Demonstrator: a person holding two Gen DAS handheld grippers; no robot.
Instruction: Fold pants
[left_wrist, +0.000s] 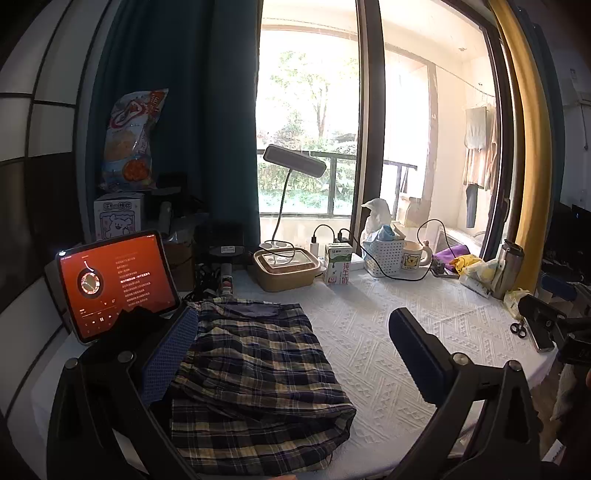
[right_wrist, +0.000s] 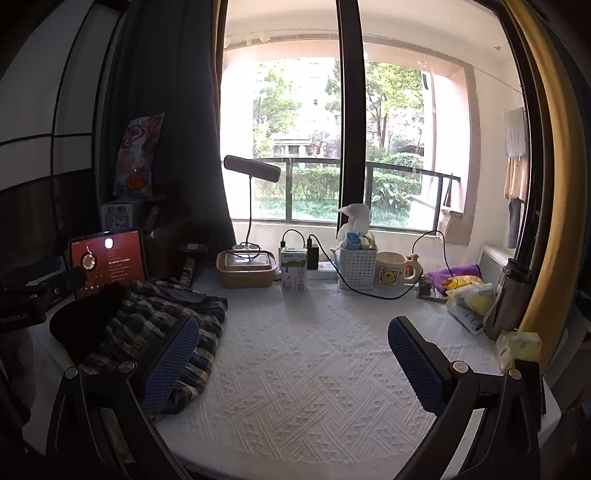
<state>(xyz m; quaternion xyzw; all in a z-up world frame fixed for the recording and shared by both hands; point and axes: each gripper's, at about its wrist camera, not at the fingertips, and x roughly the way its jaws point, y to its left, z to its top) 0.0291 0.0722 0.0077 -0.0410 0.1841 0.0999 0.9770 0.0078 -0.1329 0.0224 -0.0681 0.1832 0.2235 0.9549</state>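
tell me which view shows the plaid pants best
The left wrist view: the folded plaid pants fill the lower middle, folds visible. In the right wrist view they lie off at the left edge, partly hidden behind a gripper finger.

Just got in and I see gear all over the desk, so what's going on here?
A person is folding clothes with handheld tongs. The plaid pants lie folded into a compact bundle on the white textured table cover, in front of a tablet with a red screen. Both the left tongs and the right tongs are open and hold nothing. The right ones hover over bare cover beside the pants.
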